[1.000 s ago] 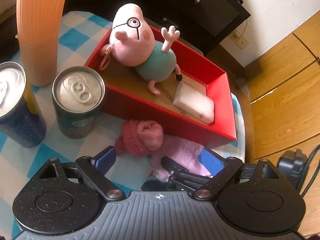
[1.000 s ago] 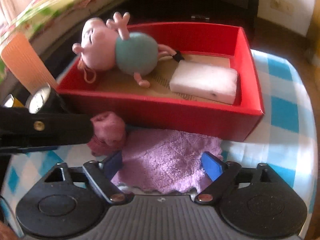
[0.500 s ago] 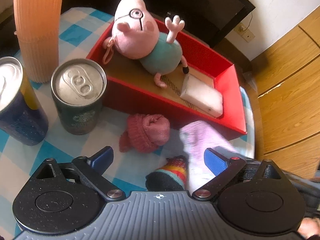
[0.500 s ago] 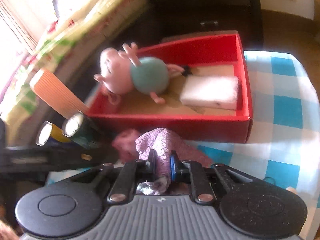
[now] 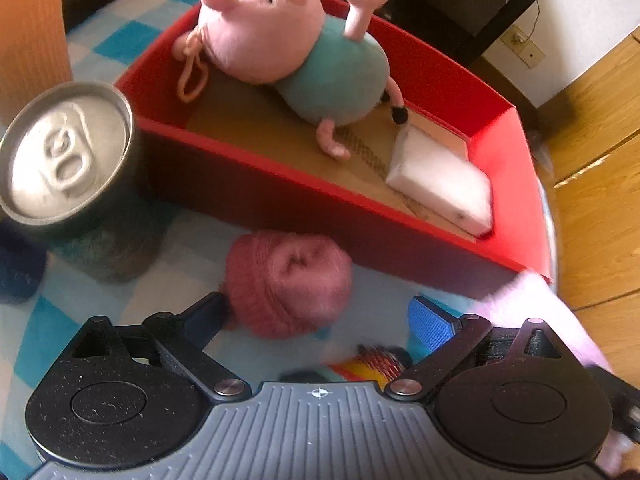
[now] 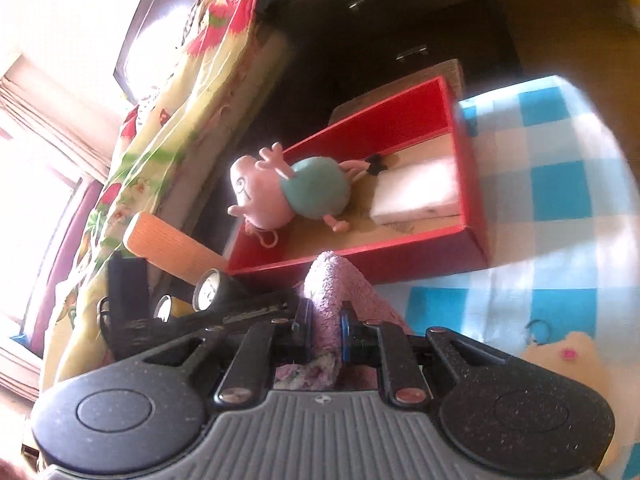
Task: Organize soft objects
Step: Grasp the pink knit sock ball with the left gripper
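A red box (image 5: 256,184) on the checked tablecloth holds a pink pig plush (image 5: 296,52) and a white sponge (image 5: 440,176); the box (image 6: 468,184), plush (image 6: 296,196) and sponge (image 6: 416,192) also show in the right wrist view. My left gripper (image 5: 316,316) is open low over the cloth, with a rolled pink sock (image 5: 288,284) between its fingers, near the left one. A striped sock (image 5: 372,364) lies under it. My right gripper (image 6: 326,324) is shut on a lilac towel (image 6: 332,284) and holds it lifted in front of the box; a blurred lilac edge (image 5: 536,300) shows in the left wrist view.
A drink can (image 5: 68,156) stands left of the box, beside an orange ribbed cup (image 5: 28,24). A pale plush (image 6: 568,360) lies on the cloth at the right. A bed (image 6: 160,128) and dark drawers (image 6: 392,24) stand beyond the table; wooden floor (image 5: 600,160) lies to the right.
My right gripper has closed on the lilac towel and lifted it up off the cloth, tilting. My left gripper has moved forward so the pink sock sits between its open fingers.
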The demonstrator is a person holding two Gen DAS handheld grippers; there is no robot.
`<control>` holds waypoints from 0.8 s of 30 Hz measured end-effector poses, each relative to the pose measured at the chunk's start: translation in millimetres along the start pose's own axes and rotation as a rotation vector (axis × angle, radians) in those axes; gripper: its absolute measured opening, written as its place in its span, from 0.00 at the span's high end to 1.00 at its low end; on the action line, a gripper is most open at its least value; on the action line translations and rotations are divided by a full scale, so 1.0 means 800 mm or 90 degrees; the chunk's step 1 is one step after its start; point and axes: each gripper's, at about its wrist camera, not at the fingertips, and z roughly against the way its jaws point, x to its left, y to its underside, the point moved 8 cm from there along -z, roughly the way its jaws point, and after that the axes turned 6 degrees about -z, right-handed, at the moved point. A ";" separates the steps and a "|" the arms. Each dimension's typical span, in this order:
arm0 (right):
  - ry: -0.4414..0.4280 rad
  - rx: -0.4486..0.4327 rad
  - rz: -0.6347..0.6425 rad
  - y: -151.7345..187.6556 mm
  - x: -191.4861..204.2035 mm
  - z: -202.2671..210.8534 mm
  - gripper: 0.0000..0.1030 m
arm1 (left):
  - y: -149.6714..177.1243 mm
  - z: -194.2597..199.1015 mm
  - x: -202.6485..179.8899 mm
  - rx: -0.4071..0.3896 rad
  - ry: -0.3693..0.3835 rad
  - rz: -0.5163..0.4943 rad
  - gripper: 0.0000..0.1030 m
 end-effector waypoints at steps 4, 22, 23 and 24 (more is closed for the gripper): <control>0.039 -0.032 0.019 -0.005 -0.010 0.015 1.00 | 0.002 0.003 0.002 -0.001 -0.019 -0.018 0.31; 0.020 -0.021 0.006 0.007 0.000 0.014 1.00 | 0.025 0.051 0.038 -0.013 -0.004 0.006 0.21; 0.022 -0.019 0.005 0.008 -0.001 0.012 1.00 | 0.020 0.050 0.040 -0.018 -0.009 0.014 0.20; 0.024 -0.018 0.002 0.009 -0.001 0.010 1.00 | 0.015 0.047 0.041 -0.020 -0.013 0.023 0.20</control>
